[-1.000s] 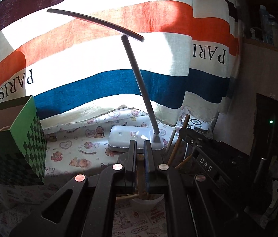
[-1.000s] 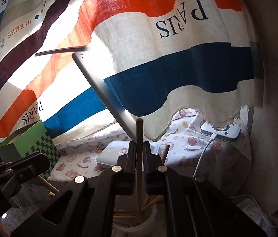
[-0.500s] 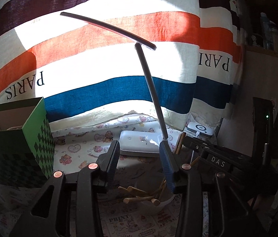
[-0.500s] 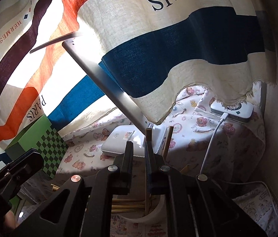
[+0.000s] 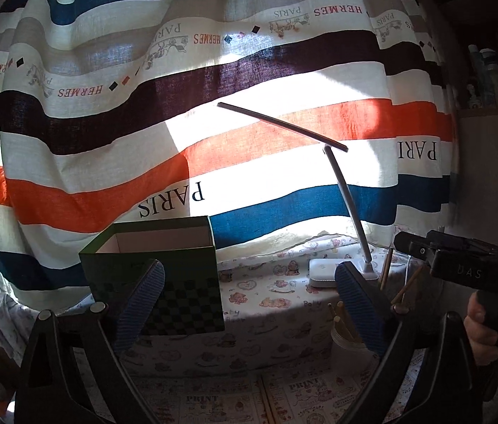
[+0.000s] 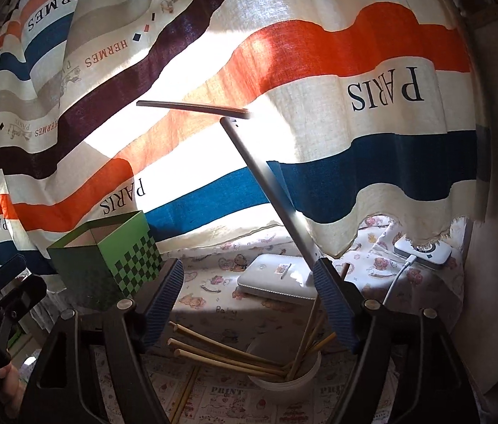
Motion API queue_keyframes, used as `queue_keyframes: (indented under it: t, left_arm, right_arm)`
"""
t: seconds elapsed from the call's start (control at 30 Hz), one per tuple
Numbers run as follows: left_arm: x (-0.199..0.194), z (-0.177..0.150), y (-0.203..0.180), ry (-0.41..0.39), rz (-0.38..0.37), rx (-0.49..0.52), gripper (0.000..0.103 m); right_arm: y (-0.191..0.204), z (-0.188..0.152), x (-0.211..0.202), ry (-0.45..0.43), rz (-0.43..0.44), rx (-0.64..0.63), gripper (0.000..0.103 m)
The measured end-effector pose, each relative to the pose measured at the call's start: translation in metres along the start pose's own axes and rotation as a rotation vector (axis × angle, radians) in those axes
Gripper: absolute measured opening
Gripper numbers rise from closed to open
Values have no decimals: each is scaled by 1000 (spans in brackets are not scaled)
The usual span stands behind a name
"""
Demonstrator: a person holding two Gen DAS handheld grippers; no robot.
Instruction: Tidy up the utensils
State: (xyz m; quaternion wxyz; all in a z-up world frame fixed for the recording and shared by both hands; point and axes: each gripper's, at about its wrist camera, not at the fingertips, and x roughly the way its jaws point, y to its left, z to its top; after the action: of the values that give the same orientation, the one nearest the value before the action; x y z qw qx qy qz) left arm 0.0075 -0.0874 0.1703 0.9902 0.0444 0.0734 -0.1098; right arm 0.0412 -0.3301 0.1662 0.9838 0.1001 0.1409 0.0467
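Several wooden chopsticks [image 6: 235, 355] stand and lean in a white cup [image 6: 277, 387] low on the table, below my right gripper [image 6: 249, 300]. Its jaws are opening, with nothing between the blue pads. One chopstick [image 6: 185, 392] lies flat on the patterned cloth to the cup's left. My left gripper [image 5: 249, 296] is also opening and holds nothing. It faces a green checked box [image 5: 157, 275], with the cup [image 5: 349, 353] at its lower right. The right gripper [image 5: 411, 247], held by a hand [image 5: 485, 332], shows at the right edge.
A white desk lamp [image 6: 277, 279] with a slanted grey arm stands behind the cup. A white power bank [image 6: 422, 254] with a cable lies at the back right. A striped curtain [image 6: 284, 70] hangs close behind the table. The left gripper [image 6: 12, 282] is at the left edge.
Both grippers went from shut on a chopstick to wide open, and the chopsticks now rest in the cup. The left gripper swung left toward the green box; the right one drew back slightly.
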Motion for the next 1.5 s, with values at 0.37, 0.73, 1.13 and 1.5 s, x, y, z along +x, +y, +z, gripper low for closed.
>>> queue_keyframes:
  t: [0.37,0.73,1.13,1.5]
  left_arm:
    - [-36,-72,32,20,105,-10,103]
    - [39,-146,12,394,81,45,103]
    - [83,-208,-11,737,-90,15,62]
    - [85,-220,-21,816,-88,7,53]
  right_arm:
    - [47,-64,-27,67,2,-88,91]
    - [37,-123,21,245,-43,-43,91]
    - [18,-144,49,361,-94,8,91]
    - [21,-150,56,407,-66,1,91]
